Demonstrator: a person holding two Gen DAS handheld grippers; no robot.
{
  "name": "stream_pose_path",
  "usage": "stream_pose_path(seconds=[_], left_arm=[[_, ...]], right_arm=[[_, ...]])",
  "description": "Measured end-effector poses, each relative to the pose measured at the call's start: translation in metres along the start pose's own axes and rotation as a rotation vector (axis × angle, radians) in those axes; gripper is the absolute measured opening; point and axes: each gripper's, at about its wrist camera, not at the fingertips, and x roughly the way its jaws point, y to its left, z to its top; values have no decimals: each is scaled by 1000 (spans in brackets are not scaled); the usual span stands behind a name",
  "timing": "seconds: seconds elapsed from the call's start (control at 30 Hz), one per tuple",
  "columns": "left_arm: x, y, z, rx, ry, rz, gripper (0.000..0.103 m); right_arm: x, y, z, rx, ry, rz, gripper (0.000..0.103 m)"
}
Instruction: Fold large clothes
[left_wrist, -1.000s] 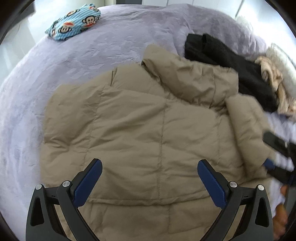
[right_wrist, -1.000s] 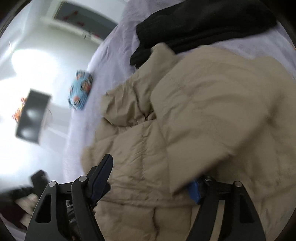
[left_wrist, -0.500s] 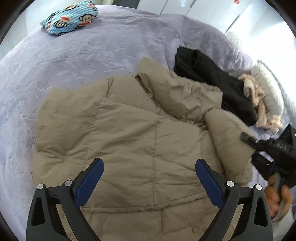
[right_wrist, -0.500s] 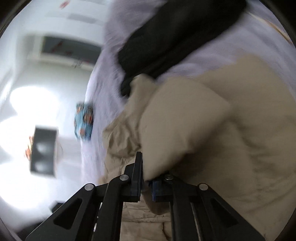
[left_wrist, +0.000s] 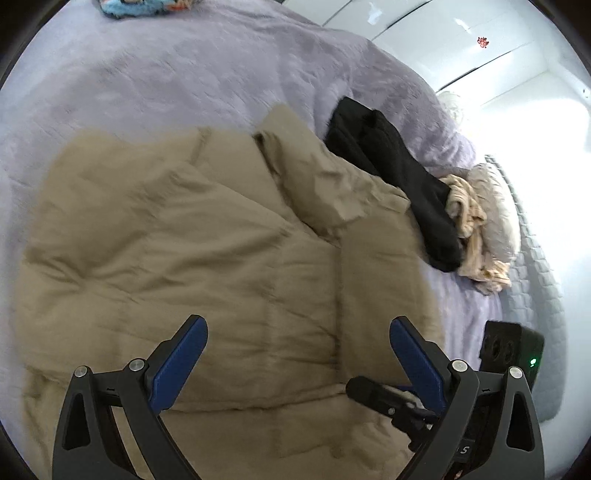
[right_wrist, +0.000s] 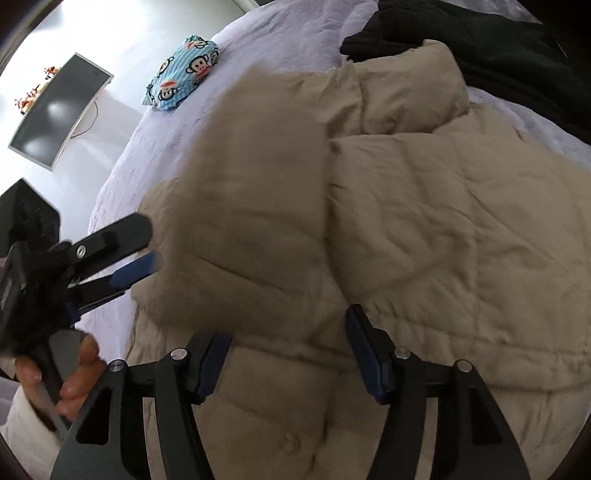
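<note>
So the big tan puffer jacket (left_wrist: 207, 266) is spread over the lavender bed (left_wrist: 184, 74) and fills the middle and lower part of both views. One sleeve (right_wrist: 251, 206) is lying folded across the jacket body, center-left in the right wrist frame, kinda blurry.

Left gripper (left_wrist: 295, 350) sits at the bottom of its own view with the fingers (left_wrist: 181, 354) spread wide, nothing between them, just jacket underneath. It also pokes in at the left edge of the right wrist view (right_wrist: 122, 254).

Right gripper (right_wrist: 291, 354) is at the bottom of its frame, fingers (right_wrist: 365, 350) apart and not pinching anything, tips right at the jacket's quilted fabric.

A black garment (left_wrist: 399, 177) lies at the right of the left wrist frame, touching the jacket's collar area, with a cream fuzzy pile (left_wrist: 476, 221) beside it. A blue monkey-print pillow (right_wrist: 184, 74) sits upper left in the right wrist view.
</note>
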Motion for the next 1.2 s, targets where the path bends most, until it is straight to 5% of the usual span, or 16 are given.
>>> stream_pose_path(seconds=[0.27,0.47,0.57,0.67,0.7,0.77,0.8,0.93,0.97,1.0,1.03,1.2], left_arm=[[27,-6,0,5,74,-14,100],[12,-4,7,-60,39,-177,100],[25,-8,9,-24,93,-164,100],[54,-15,6,34,152,-45,98],[60,-18,6,46,158,-20,88],[68,-26,5,78,172,22,27],[69,-28,5,69,179,25,18],[44,-42,2,130,77,36,15],[33,-45,1,152,50,35,15],[26,-44,-2,164,36,36,15],[19,-43,-3,176,25,44,15],[18,-9,-10,164,61,130,15]], right_arm=[[-60,-92,-48,244,-39,-24,66],[-90,-190,-84,612,-138,89,66],[-88,-213,-85,717,-192,162,66],[-84,-222,-83,753,-207,188,66],[-84,-224,-84,757,-207,187,66],[-84,-226,-84,764,-207,187,66],[-83,-226,-83,771,-214,191,66],[-83,-239,-85,838,-260,247,66],[-83,-244,-87,862,-273,267,57],[-83,-248,-88,878,-284,278,28],[-80,-247,-84,887,-286,276,15],[-77,-233,-71,783,-273,282,10]])
